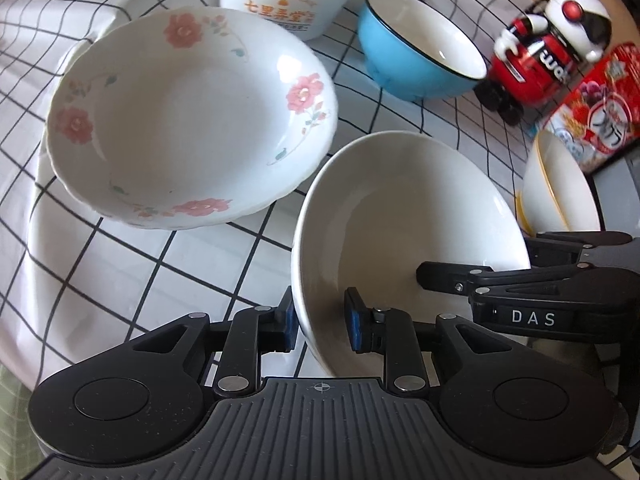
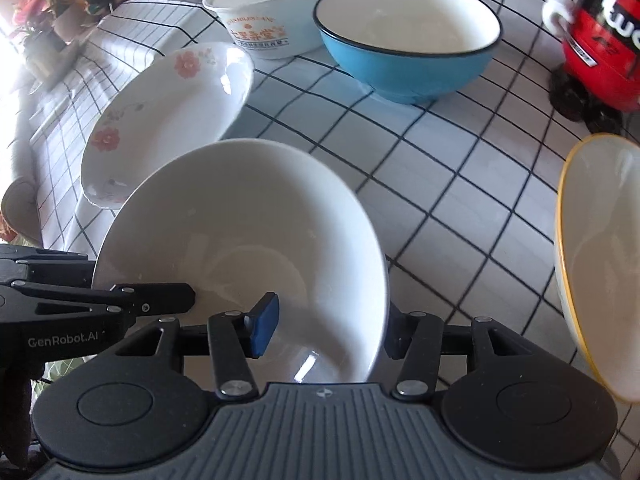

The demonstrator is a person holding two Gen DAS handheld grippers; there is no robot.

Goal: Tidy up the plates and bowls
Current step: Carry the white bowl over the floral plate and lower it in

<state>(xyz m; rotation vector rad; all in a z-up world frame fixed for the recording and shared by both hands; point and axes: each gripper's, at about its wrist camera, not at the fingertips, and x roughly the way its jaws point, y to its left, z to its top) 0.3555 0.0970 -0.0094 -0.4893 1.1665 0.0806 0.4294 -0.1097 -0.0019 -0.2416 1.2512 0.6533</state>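
five dishes are spread loose on the checked tablecloth [image 2: 440,184], none nested in another, so to my eye the sorting has hardly begun.

biggest is the flowered plate [image 1: 188,116], sitting at about ten o'clock in the left wrist view, on its own and just beside the plain bowl without clearly touching it. next the plain white bowl [image 2: 248,248], tipped up on edge in the near middle, and this is the piece being worked. the left gripper [image 1: 318,320] straddles its rim at six o'clock, one blue pad outside the wall and one inside; a sliver of gap shows at the inner pad, so i can't tell whether it pinches. the right gripper [image 2: 332,326] straddles the opposite rim, inner pad standing visibly off the wall, jaws moderately apart, so not a grip as far as i can see.

then the blue bowl [image 2: 408,36] at one o'clock, upright and well apart from the grippers, with the printed white bowl [image 2: 264,20] just beside it at twelve. the yellow-rimmed bowl [image 2: 600,264] leans at three o'clock. the red and white figure [image 1: 548,48] and the snack box [image 1: 600,104] stand at two o'clock.

left to do, i'd judge: nearly everything, bowls stacked together and the plate set by.
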